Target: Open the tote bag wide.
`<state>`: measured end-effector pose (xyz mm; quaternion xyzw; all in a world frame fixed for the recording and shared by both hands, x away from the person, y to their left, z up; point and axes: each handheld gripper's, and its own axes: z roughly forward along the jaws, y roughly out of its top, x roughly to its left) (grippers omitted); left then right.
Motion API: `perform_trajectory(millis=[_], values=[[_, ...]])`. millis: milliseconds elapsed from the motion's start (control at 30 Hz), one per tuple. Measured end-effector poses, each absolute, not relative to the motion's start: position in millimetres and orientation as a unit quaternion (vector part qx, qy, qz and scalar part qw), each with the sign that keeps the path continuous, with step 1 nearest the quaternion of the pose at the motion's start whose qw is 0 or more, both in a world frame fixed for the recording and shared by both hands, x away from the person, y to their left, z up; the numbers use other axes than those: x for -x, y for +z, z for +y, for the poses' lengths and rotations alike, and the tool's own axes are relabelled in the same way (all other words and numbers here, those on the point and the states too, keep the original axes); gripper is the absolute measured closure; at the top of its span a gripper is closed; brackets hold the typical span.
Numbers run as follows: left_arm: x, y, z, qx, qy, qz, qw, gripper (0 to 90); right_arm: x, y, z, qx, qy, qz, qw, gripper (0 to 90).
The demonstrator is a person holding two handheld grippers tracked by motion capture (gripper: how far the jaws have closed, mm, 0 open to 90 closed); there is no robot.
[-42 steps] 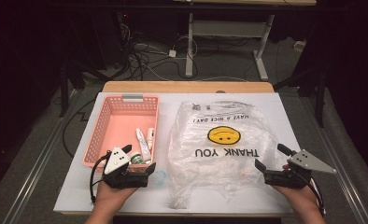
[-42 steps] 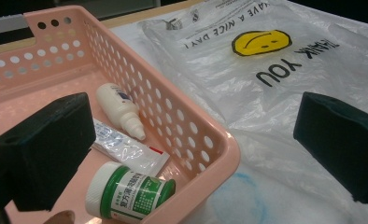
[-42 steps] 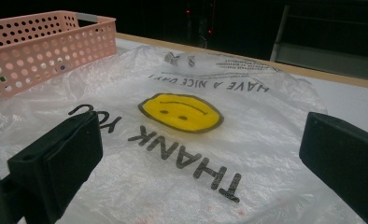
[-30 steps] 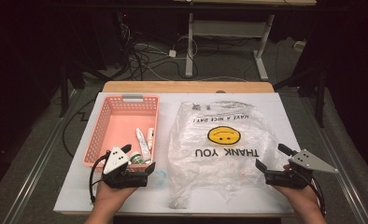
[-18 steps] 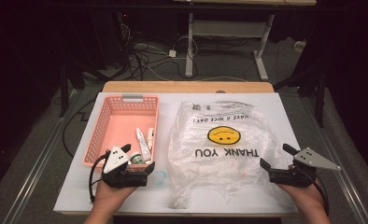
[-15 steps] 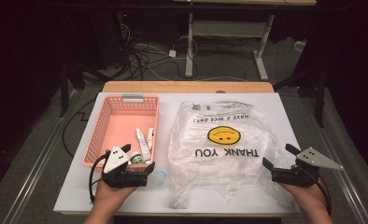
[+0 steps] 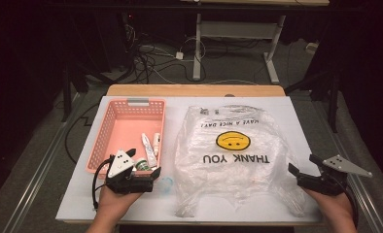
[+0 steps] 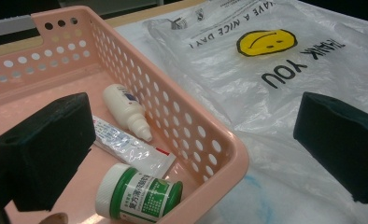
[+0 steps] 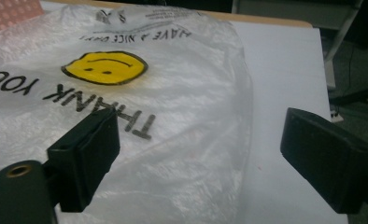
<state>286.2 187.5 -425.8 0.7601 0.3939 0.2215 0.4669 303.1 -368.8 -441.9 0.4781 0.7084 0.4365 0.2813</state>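
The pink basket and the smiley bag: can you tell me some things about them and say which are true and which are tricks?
1. The pink basket holds a green-labelled jar. True.
2. The plastic bag has a red heart on it. False: it has a yellow smiley face.
3. The left gripper is open. True.
4. The right gripper holds the bag. False: its jaws stand apart with nothing between them.
5. The basket is on top of the bag. False: it sits beside it.
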Motion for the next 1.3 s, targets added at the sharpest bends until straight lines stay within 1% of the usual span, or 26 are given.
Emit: perform_trajectory(millis=[67,233,500,567,833,933,1000,1033,1067,1100,1300], values=[[-287,-426,187,-0.760,0.222,0.393,0.468,0.0,-304,-445,-375,-0.490,0.430,0.707,0.274,18.5],[-288,-426,187,-0.759,0.224,0.392,0.469,0.0,-306,-453,-386,-0.522,0.415,0.702,0.249,29.8],[-289,-425,185,-0.760,0.223,0.389,0.470,0.0,-311,-465,-391,-0.547,0.387,0.711,0.215,39.3],[-289,-426,185,-0.761,0.222,0.389,0.470,0.0,-312,-468,-390,-0.548,0.380,0.715,0.208,43.2],[-290,-426,185,-0.761,0.219,0.390,0.470,0.0,-316,-472,-385,-0.545,0.358,0.730,0.202,54.9],[-290,-426,185,-0.761,0.219,0.391,0.470,0.0,-316,-472,-384,-0.544,0.352,0.734,0.203,61.3],[-290,-427,185,-0.761,0.219,0.392,0.468,0.0,-315,-472,-383,-0.542,0.346,0.737,0.209,69.9],[-290,-427,185,-0.761,0.219,0.392,0.468,0.0,-314,-472,-382,-0.539,0.343,0.739,0.213,76.4],[-290,-427,185,-0.761,0.217,0.392,0.468,0.0,-313,-472,-382,-0.535,0.340,0.743,0.215,84.8],[-290,-427,184,-0.762,0.217,0.391,0.468,0.0,-311,-472,-382,-0.529,0.342,0.747,0.214,90.0],[-290,-425,187,-0.759,0.220,0.391,0.472,0.0,-292,-464,-365,-0.505,0.351,0.756,0.223,90.0]])
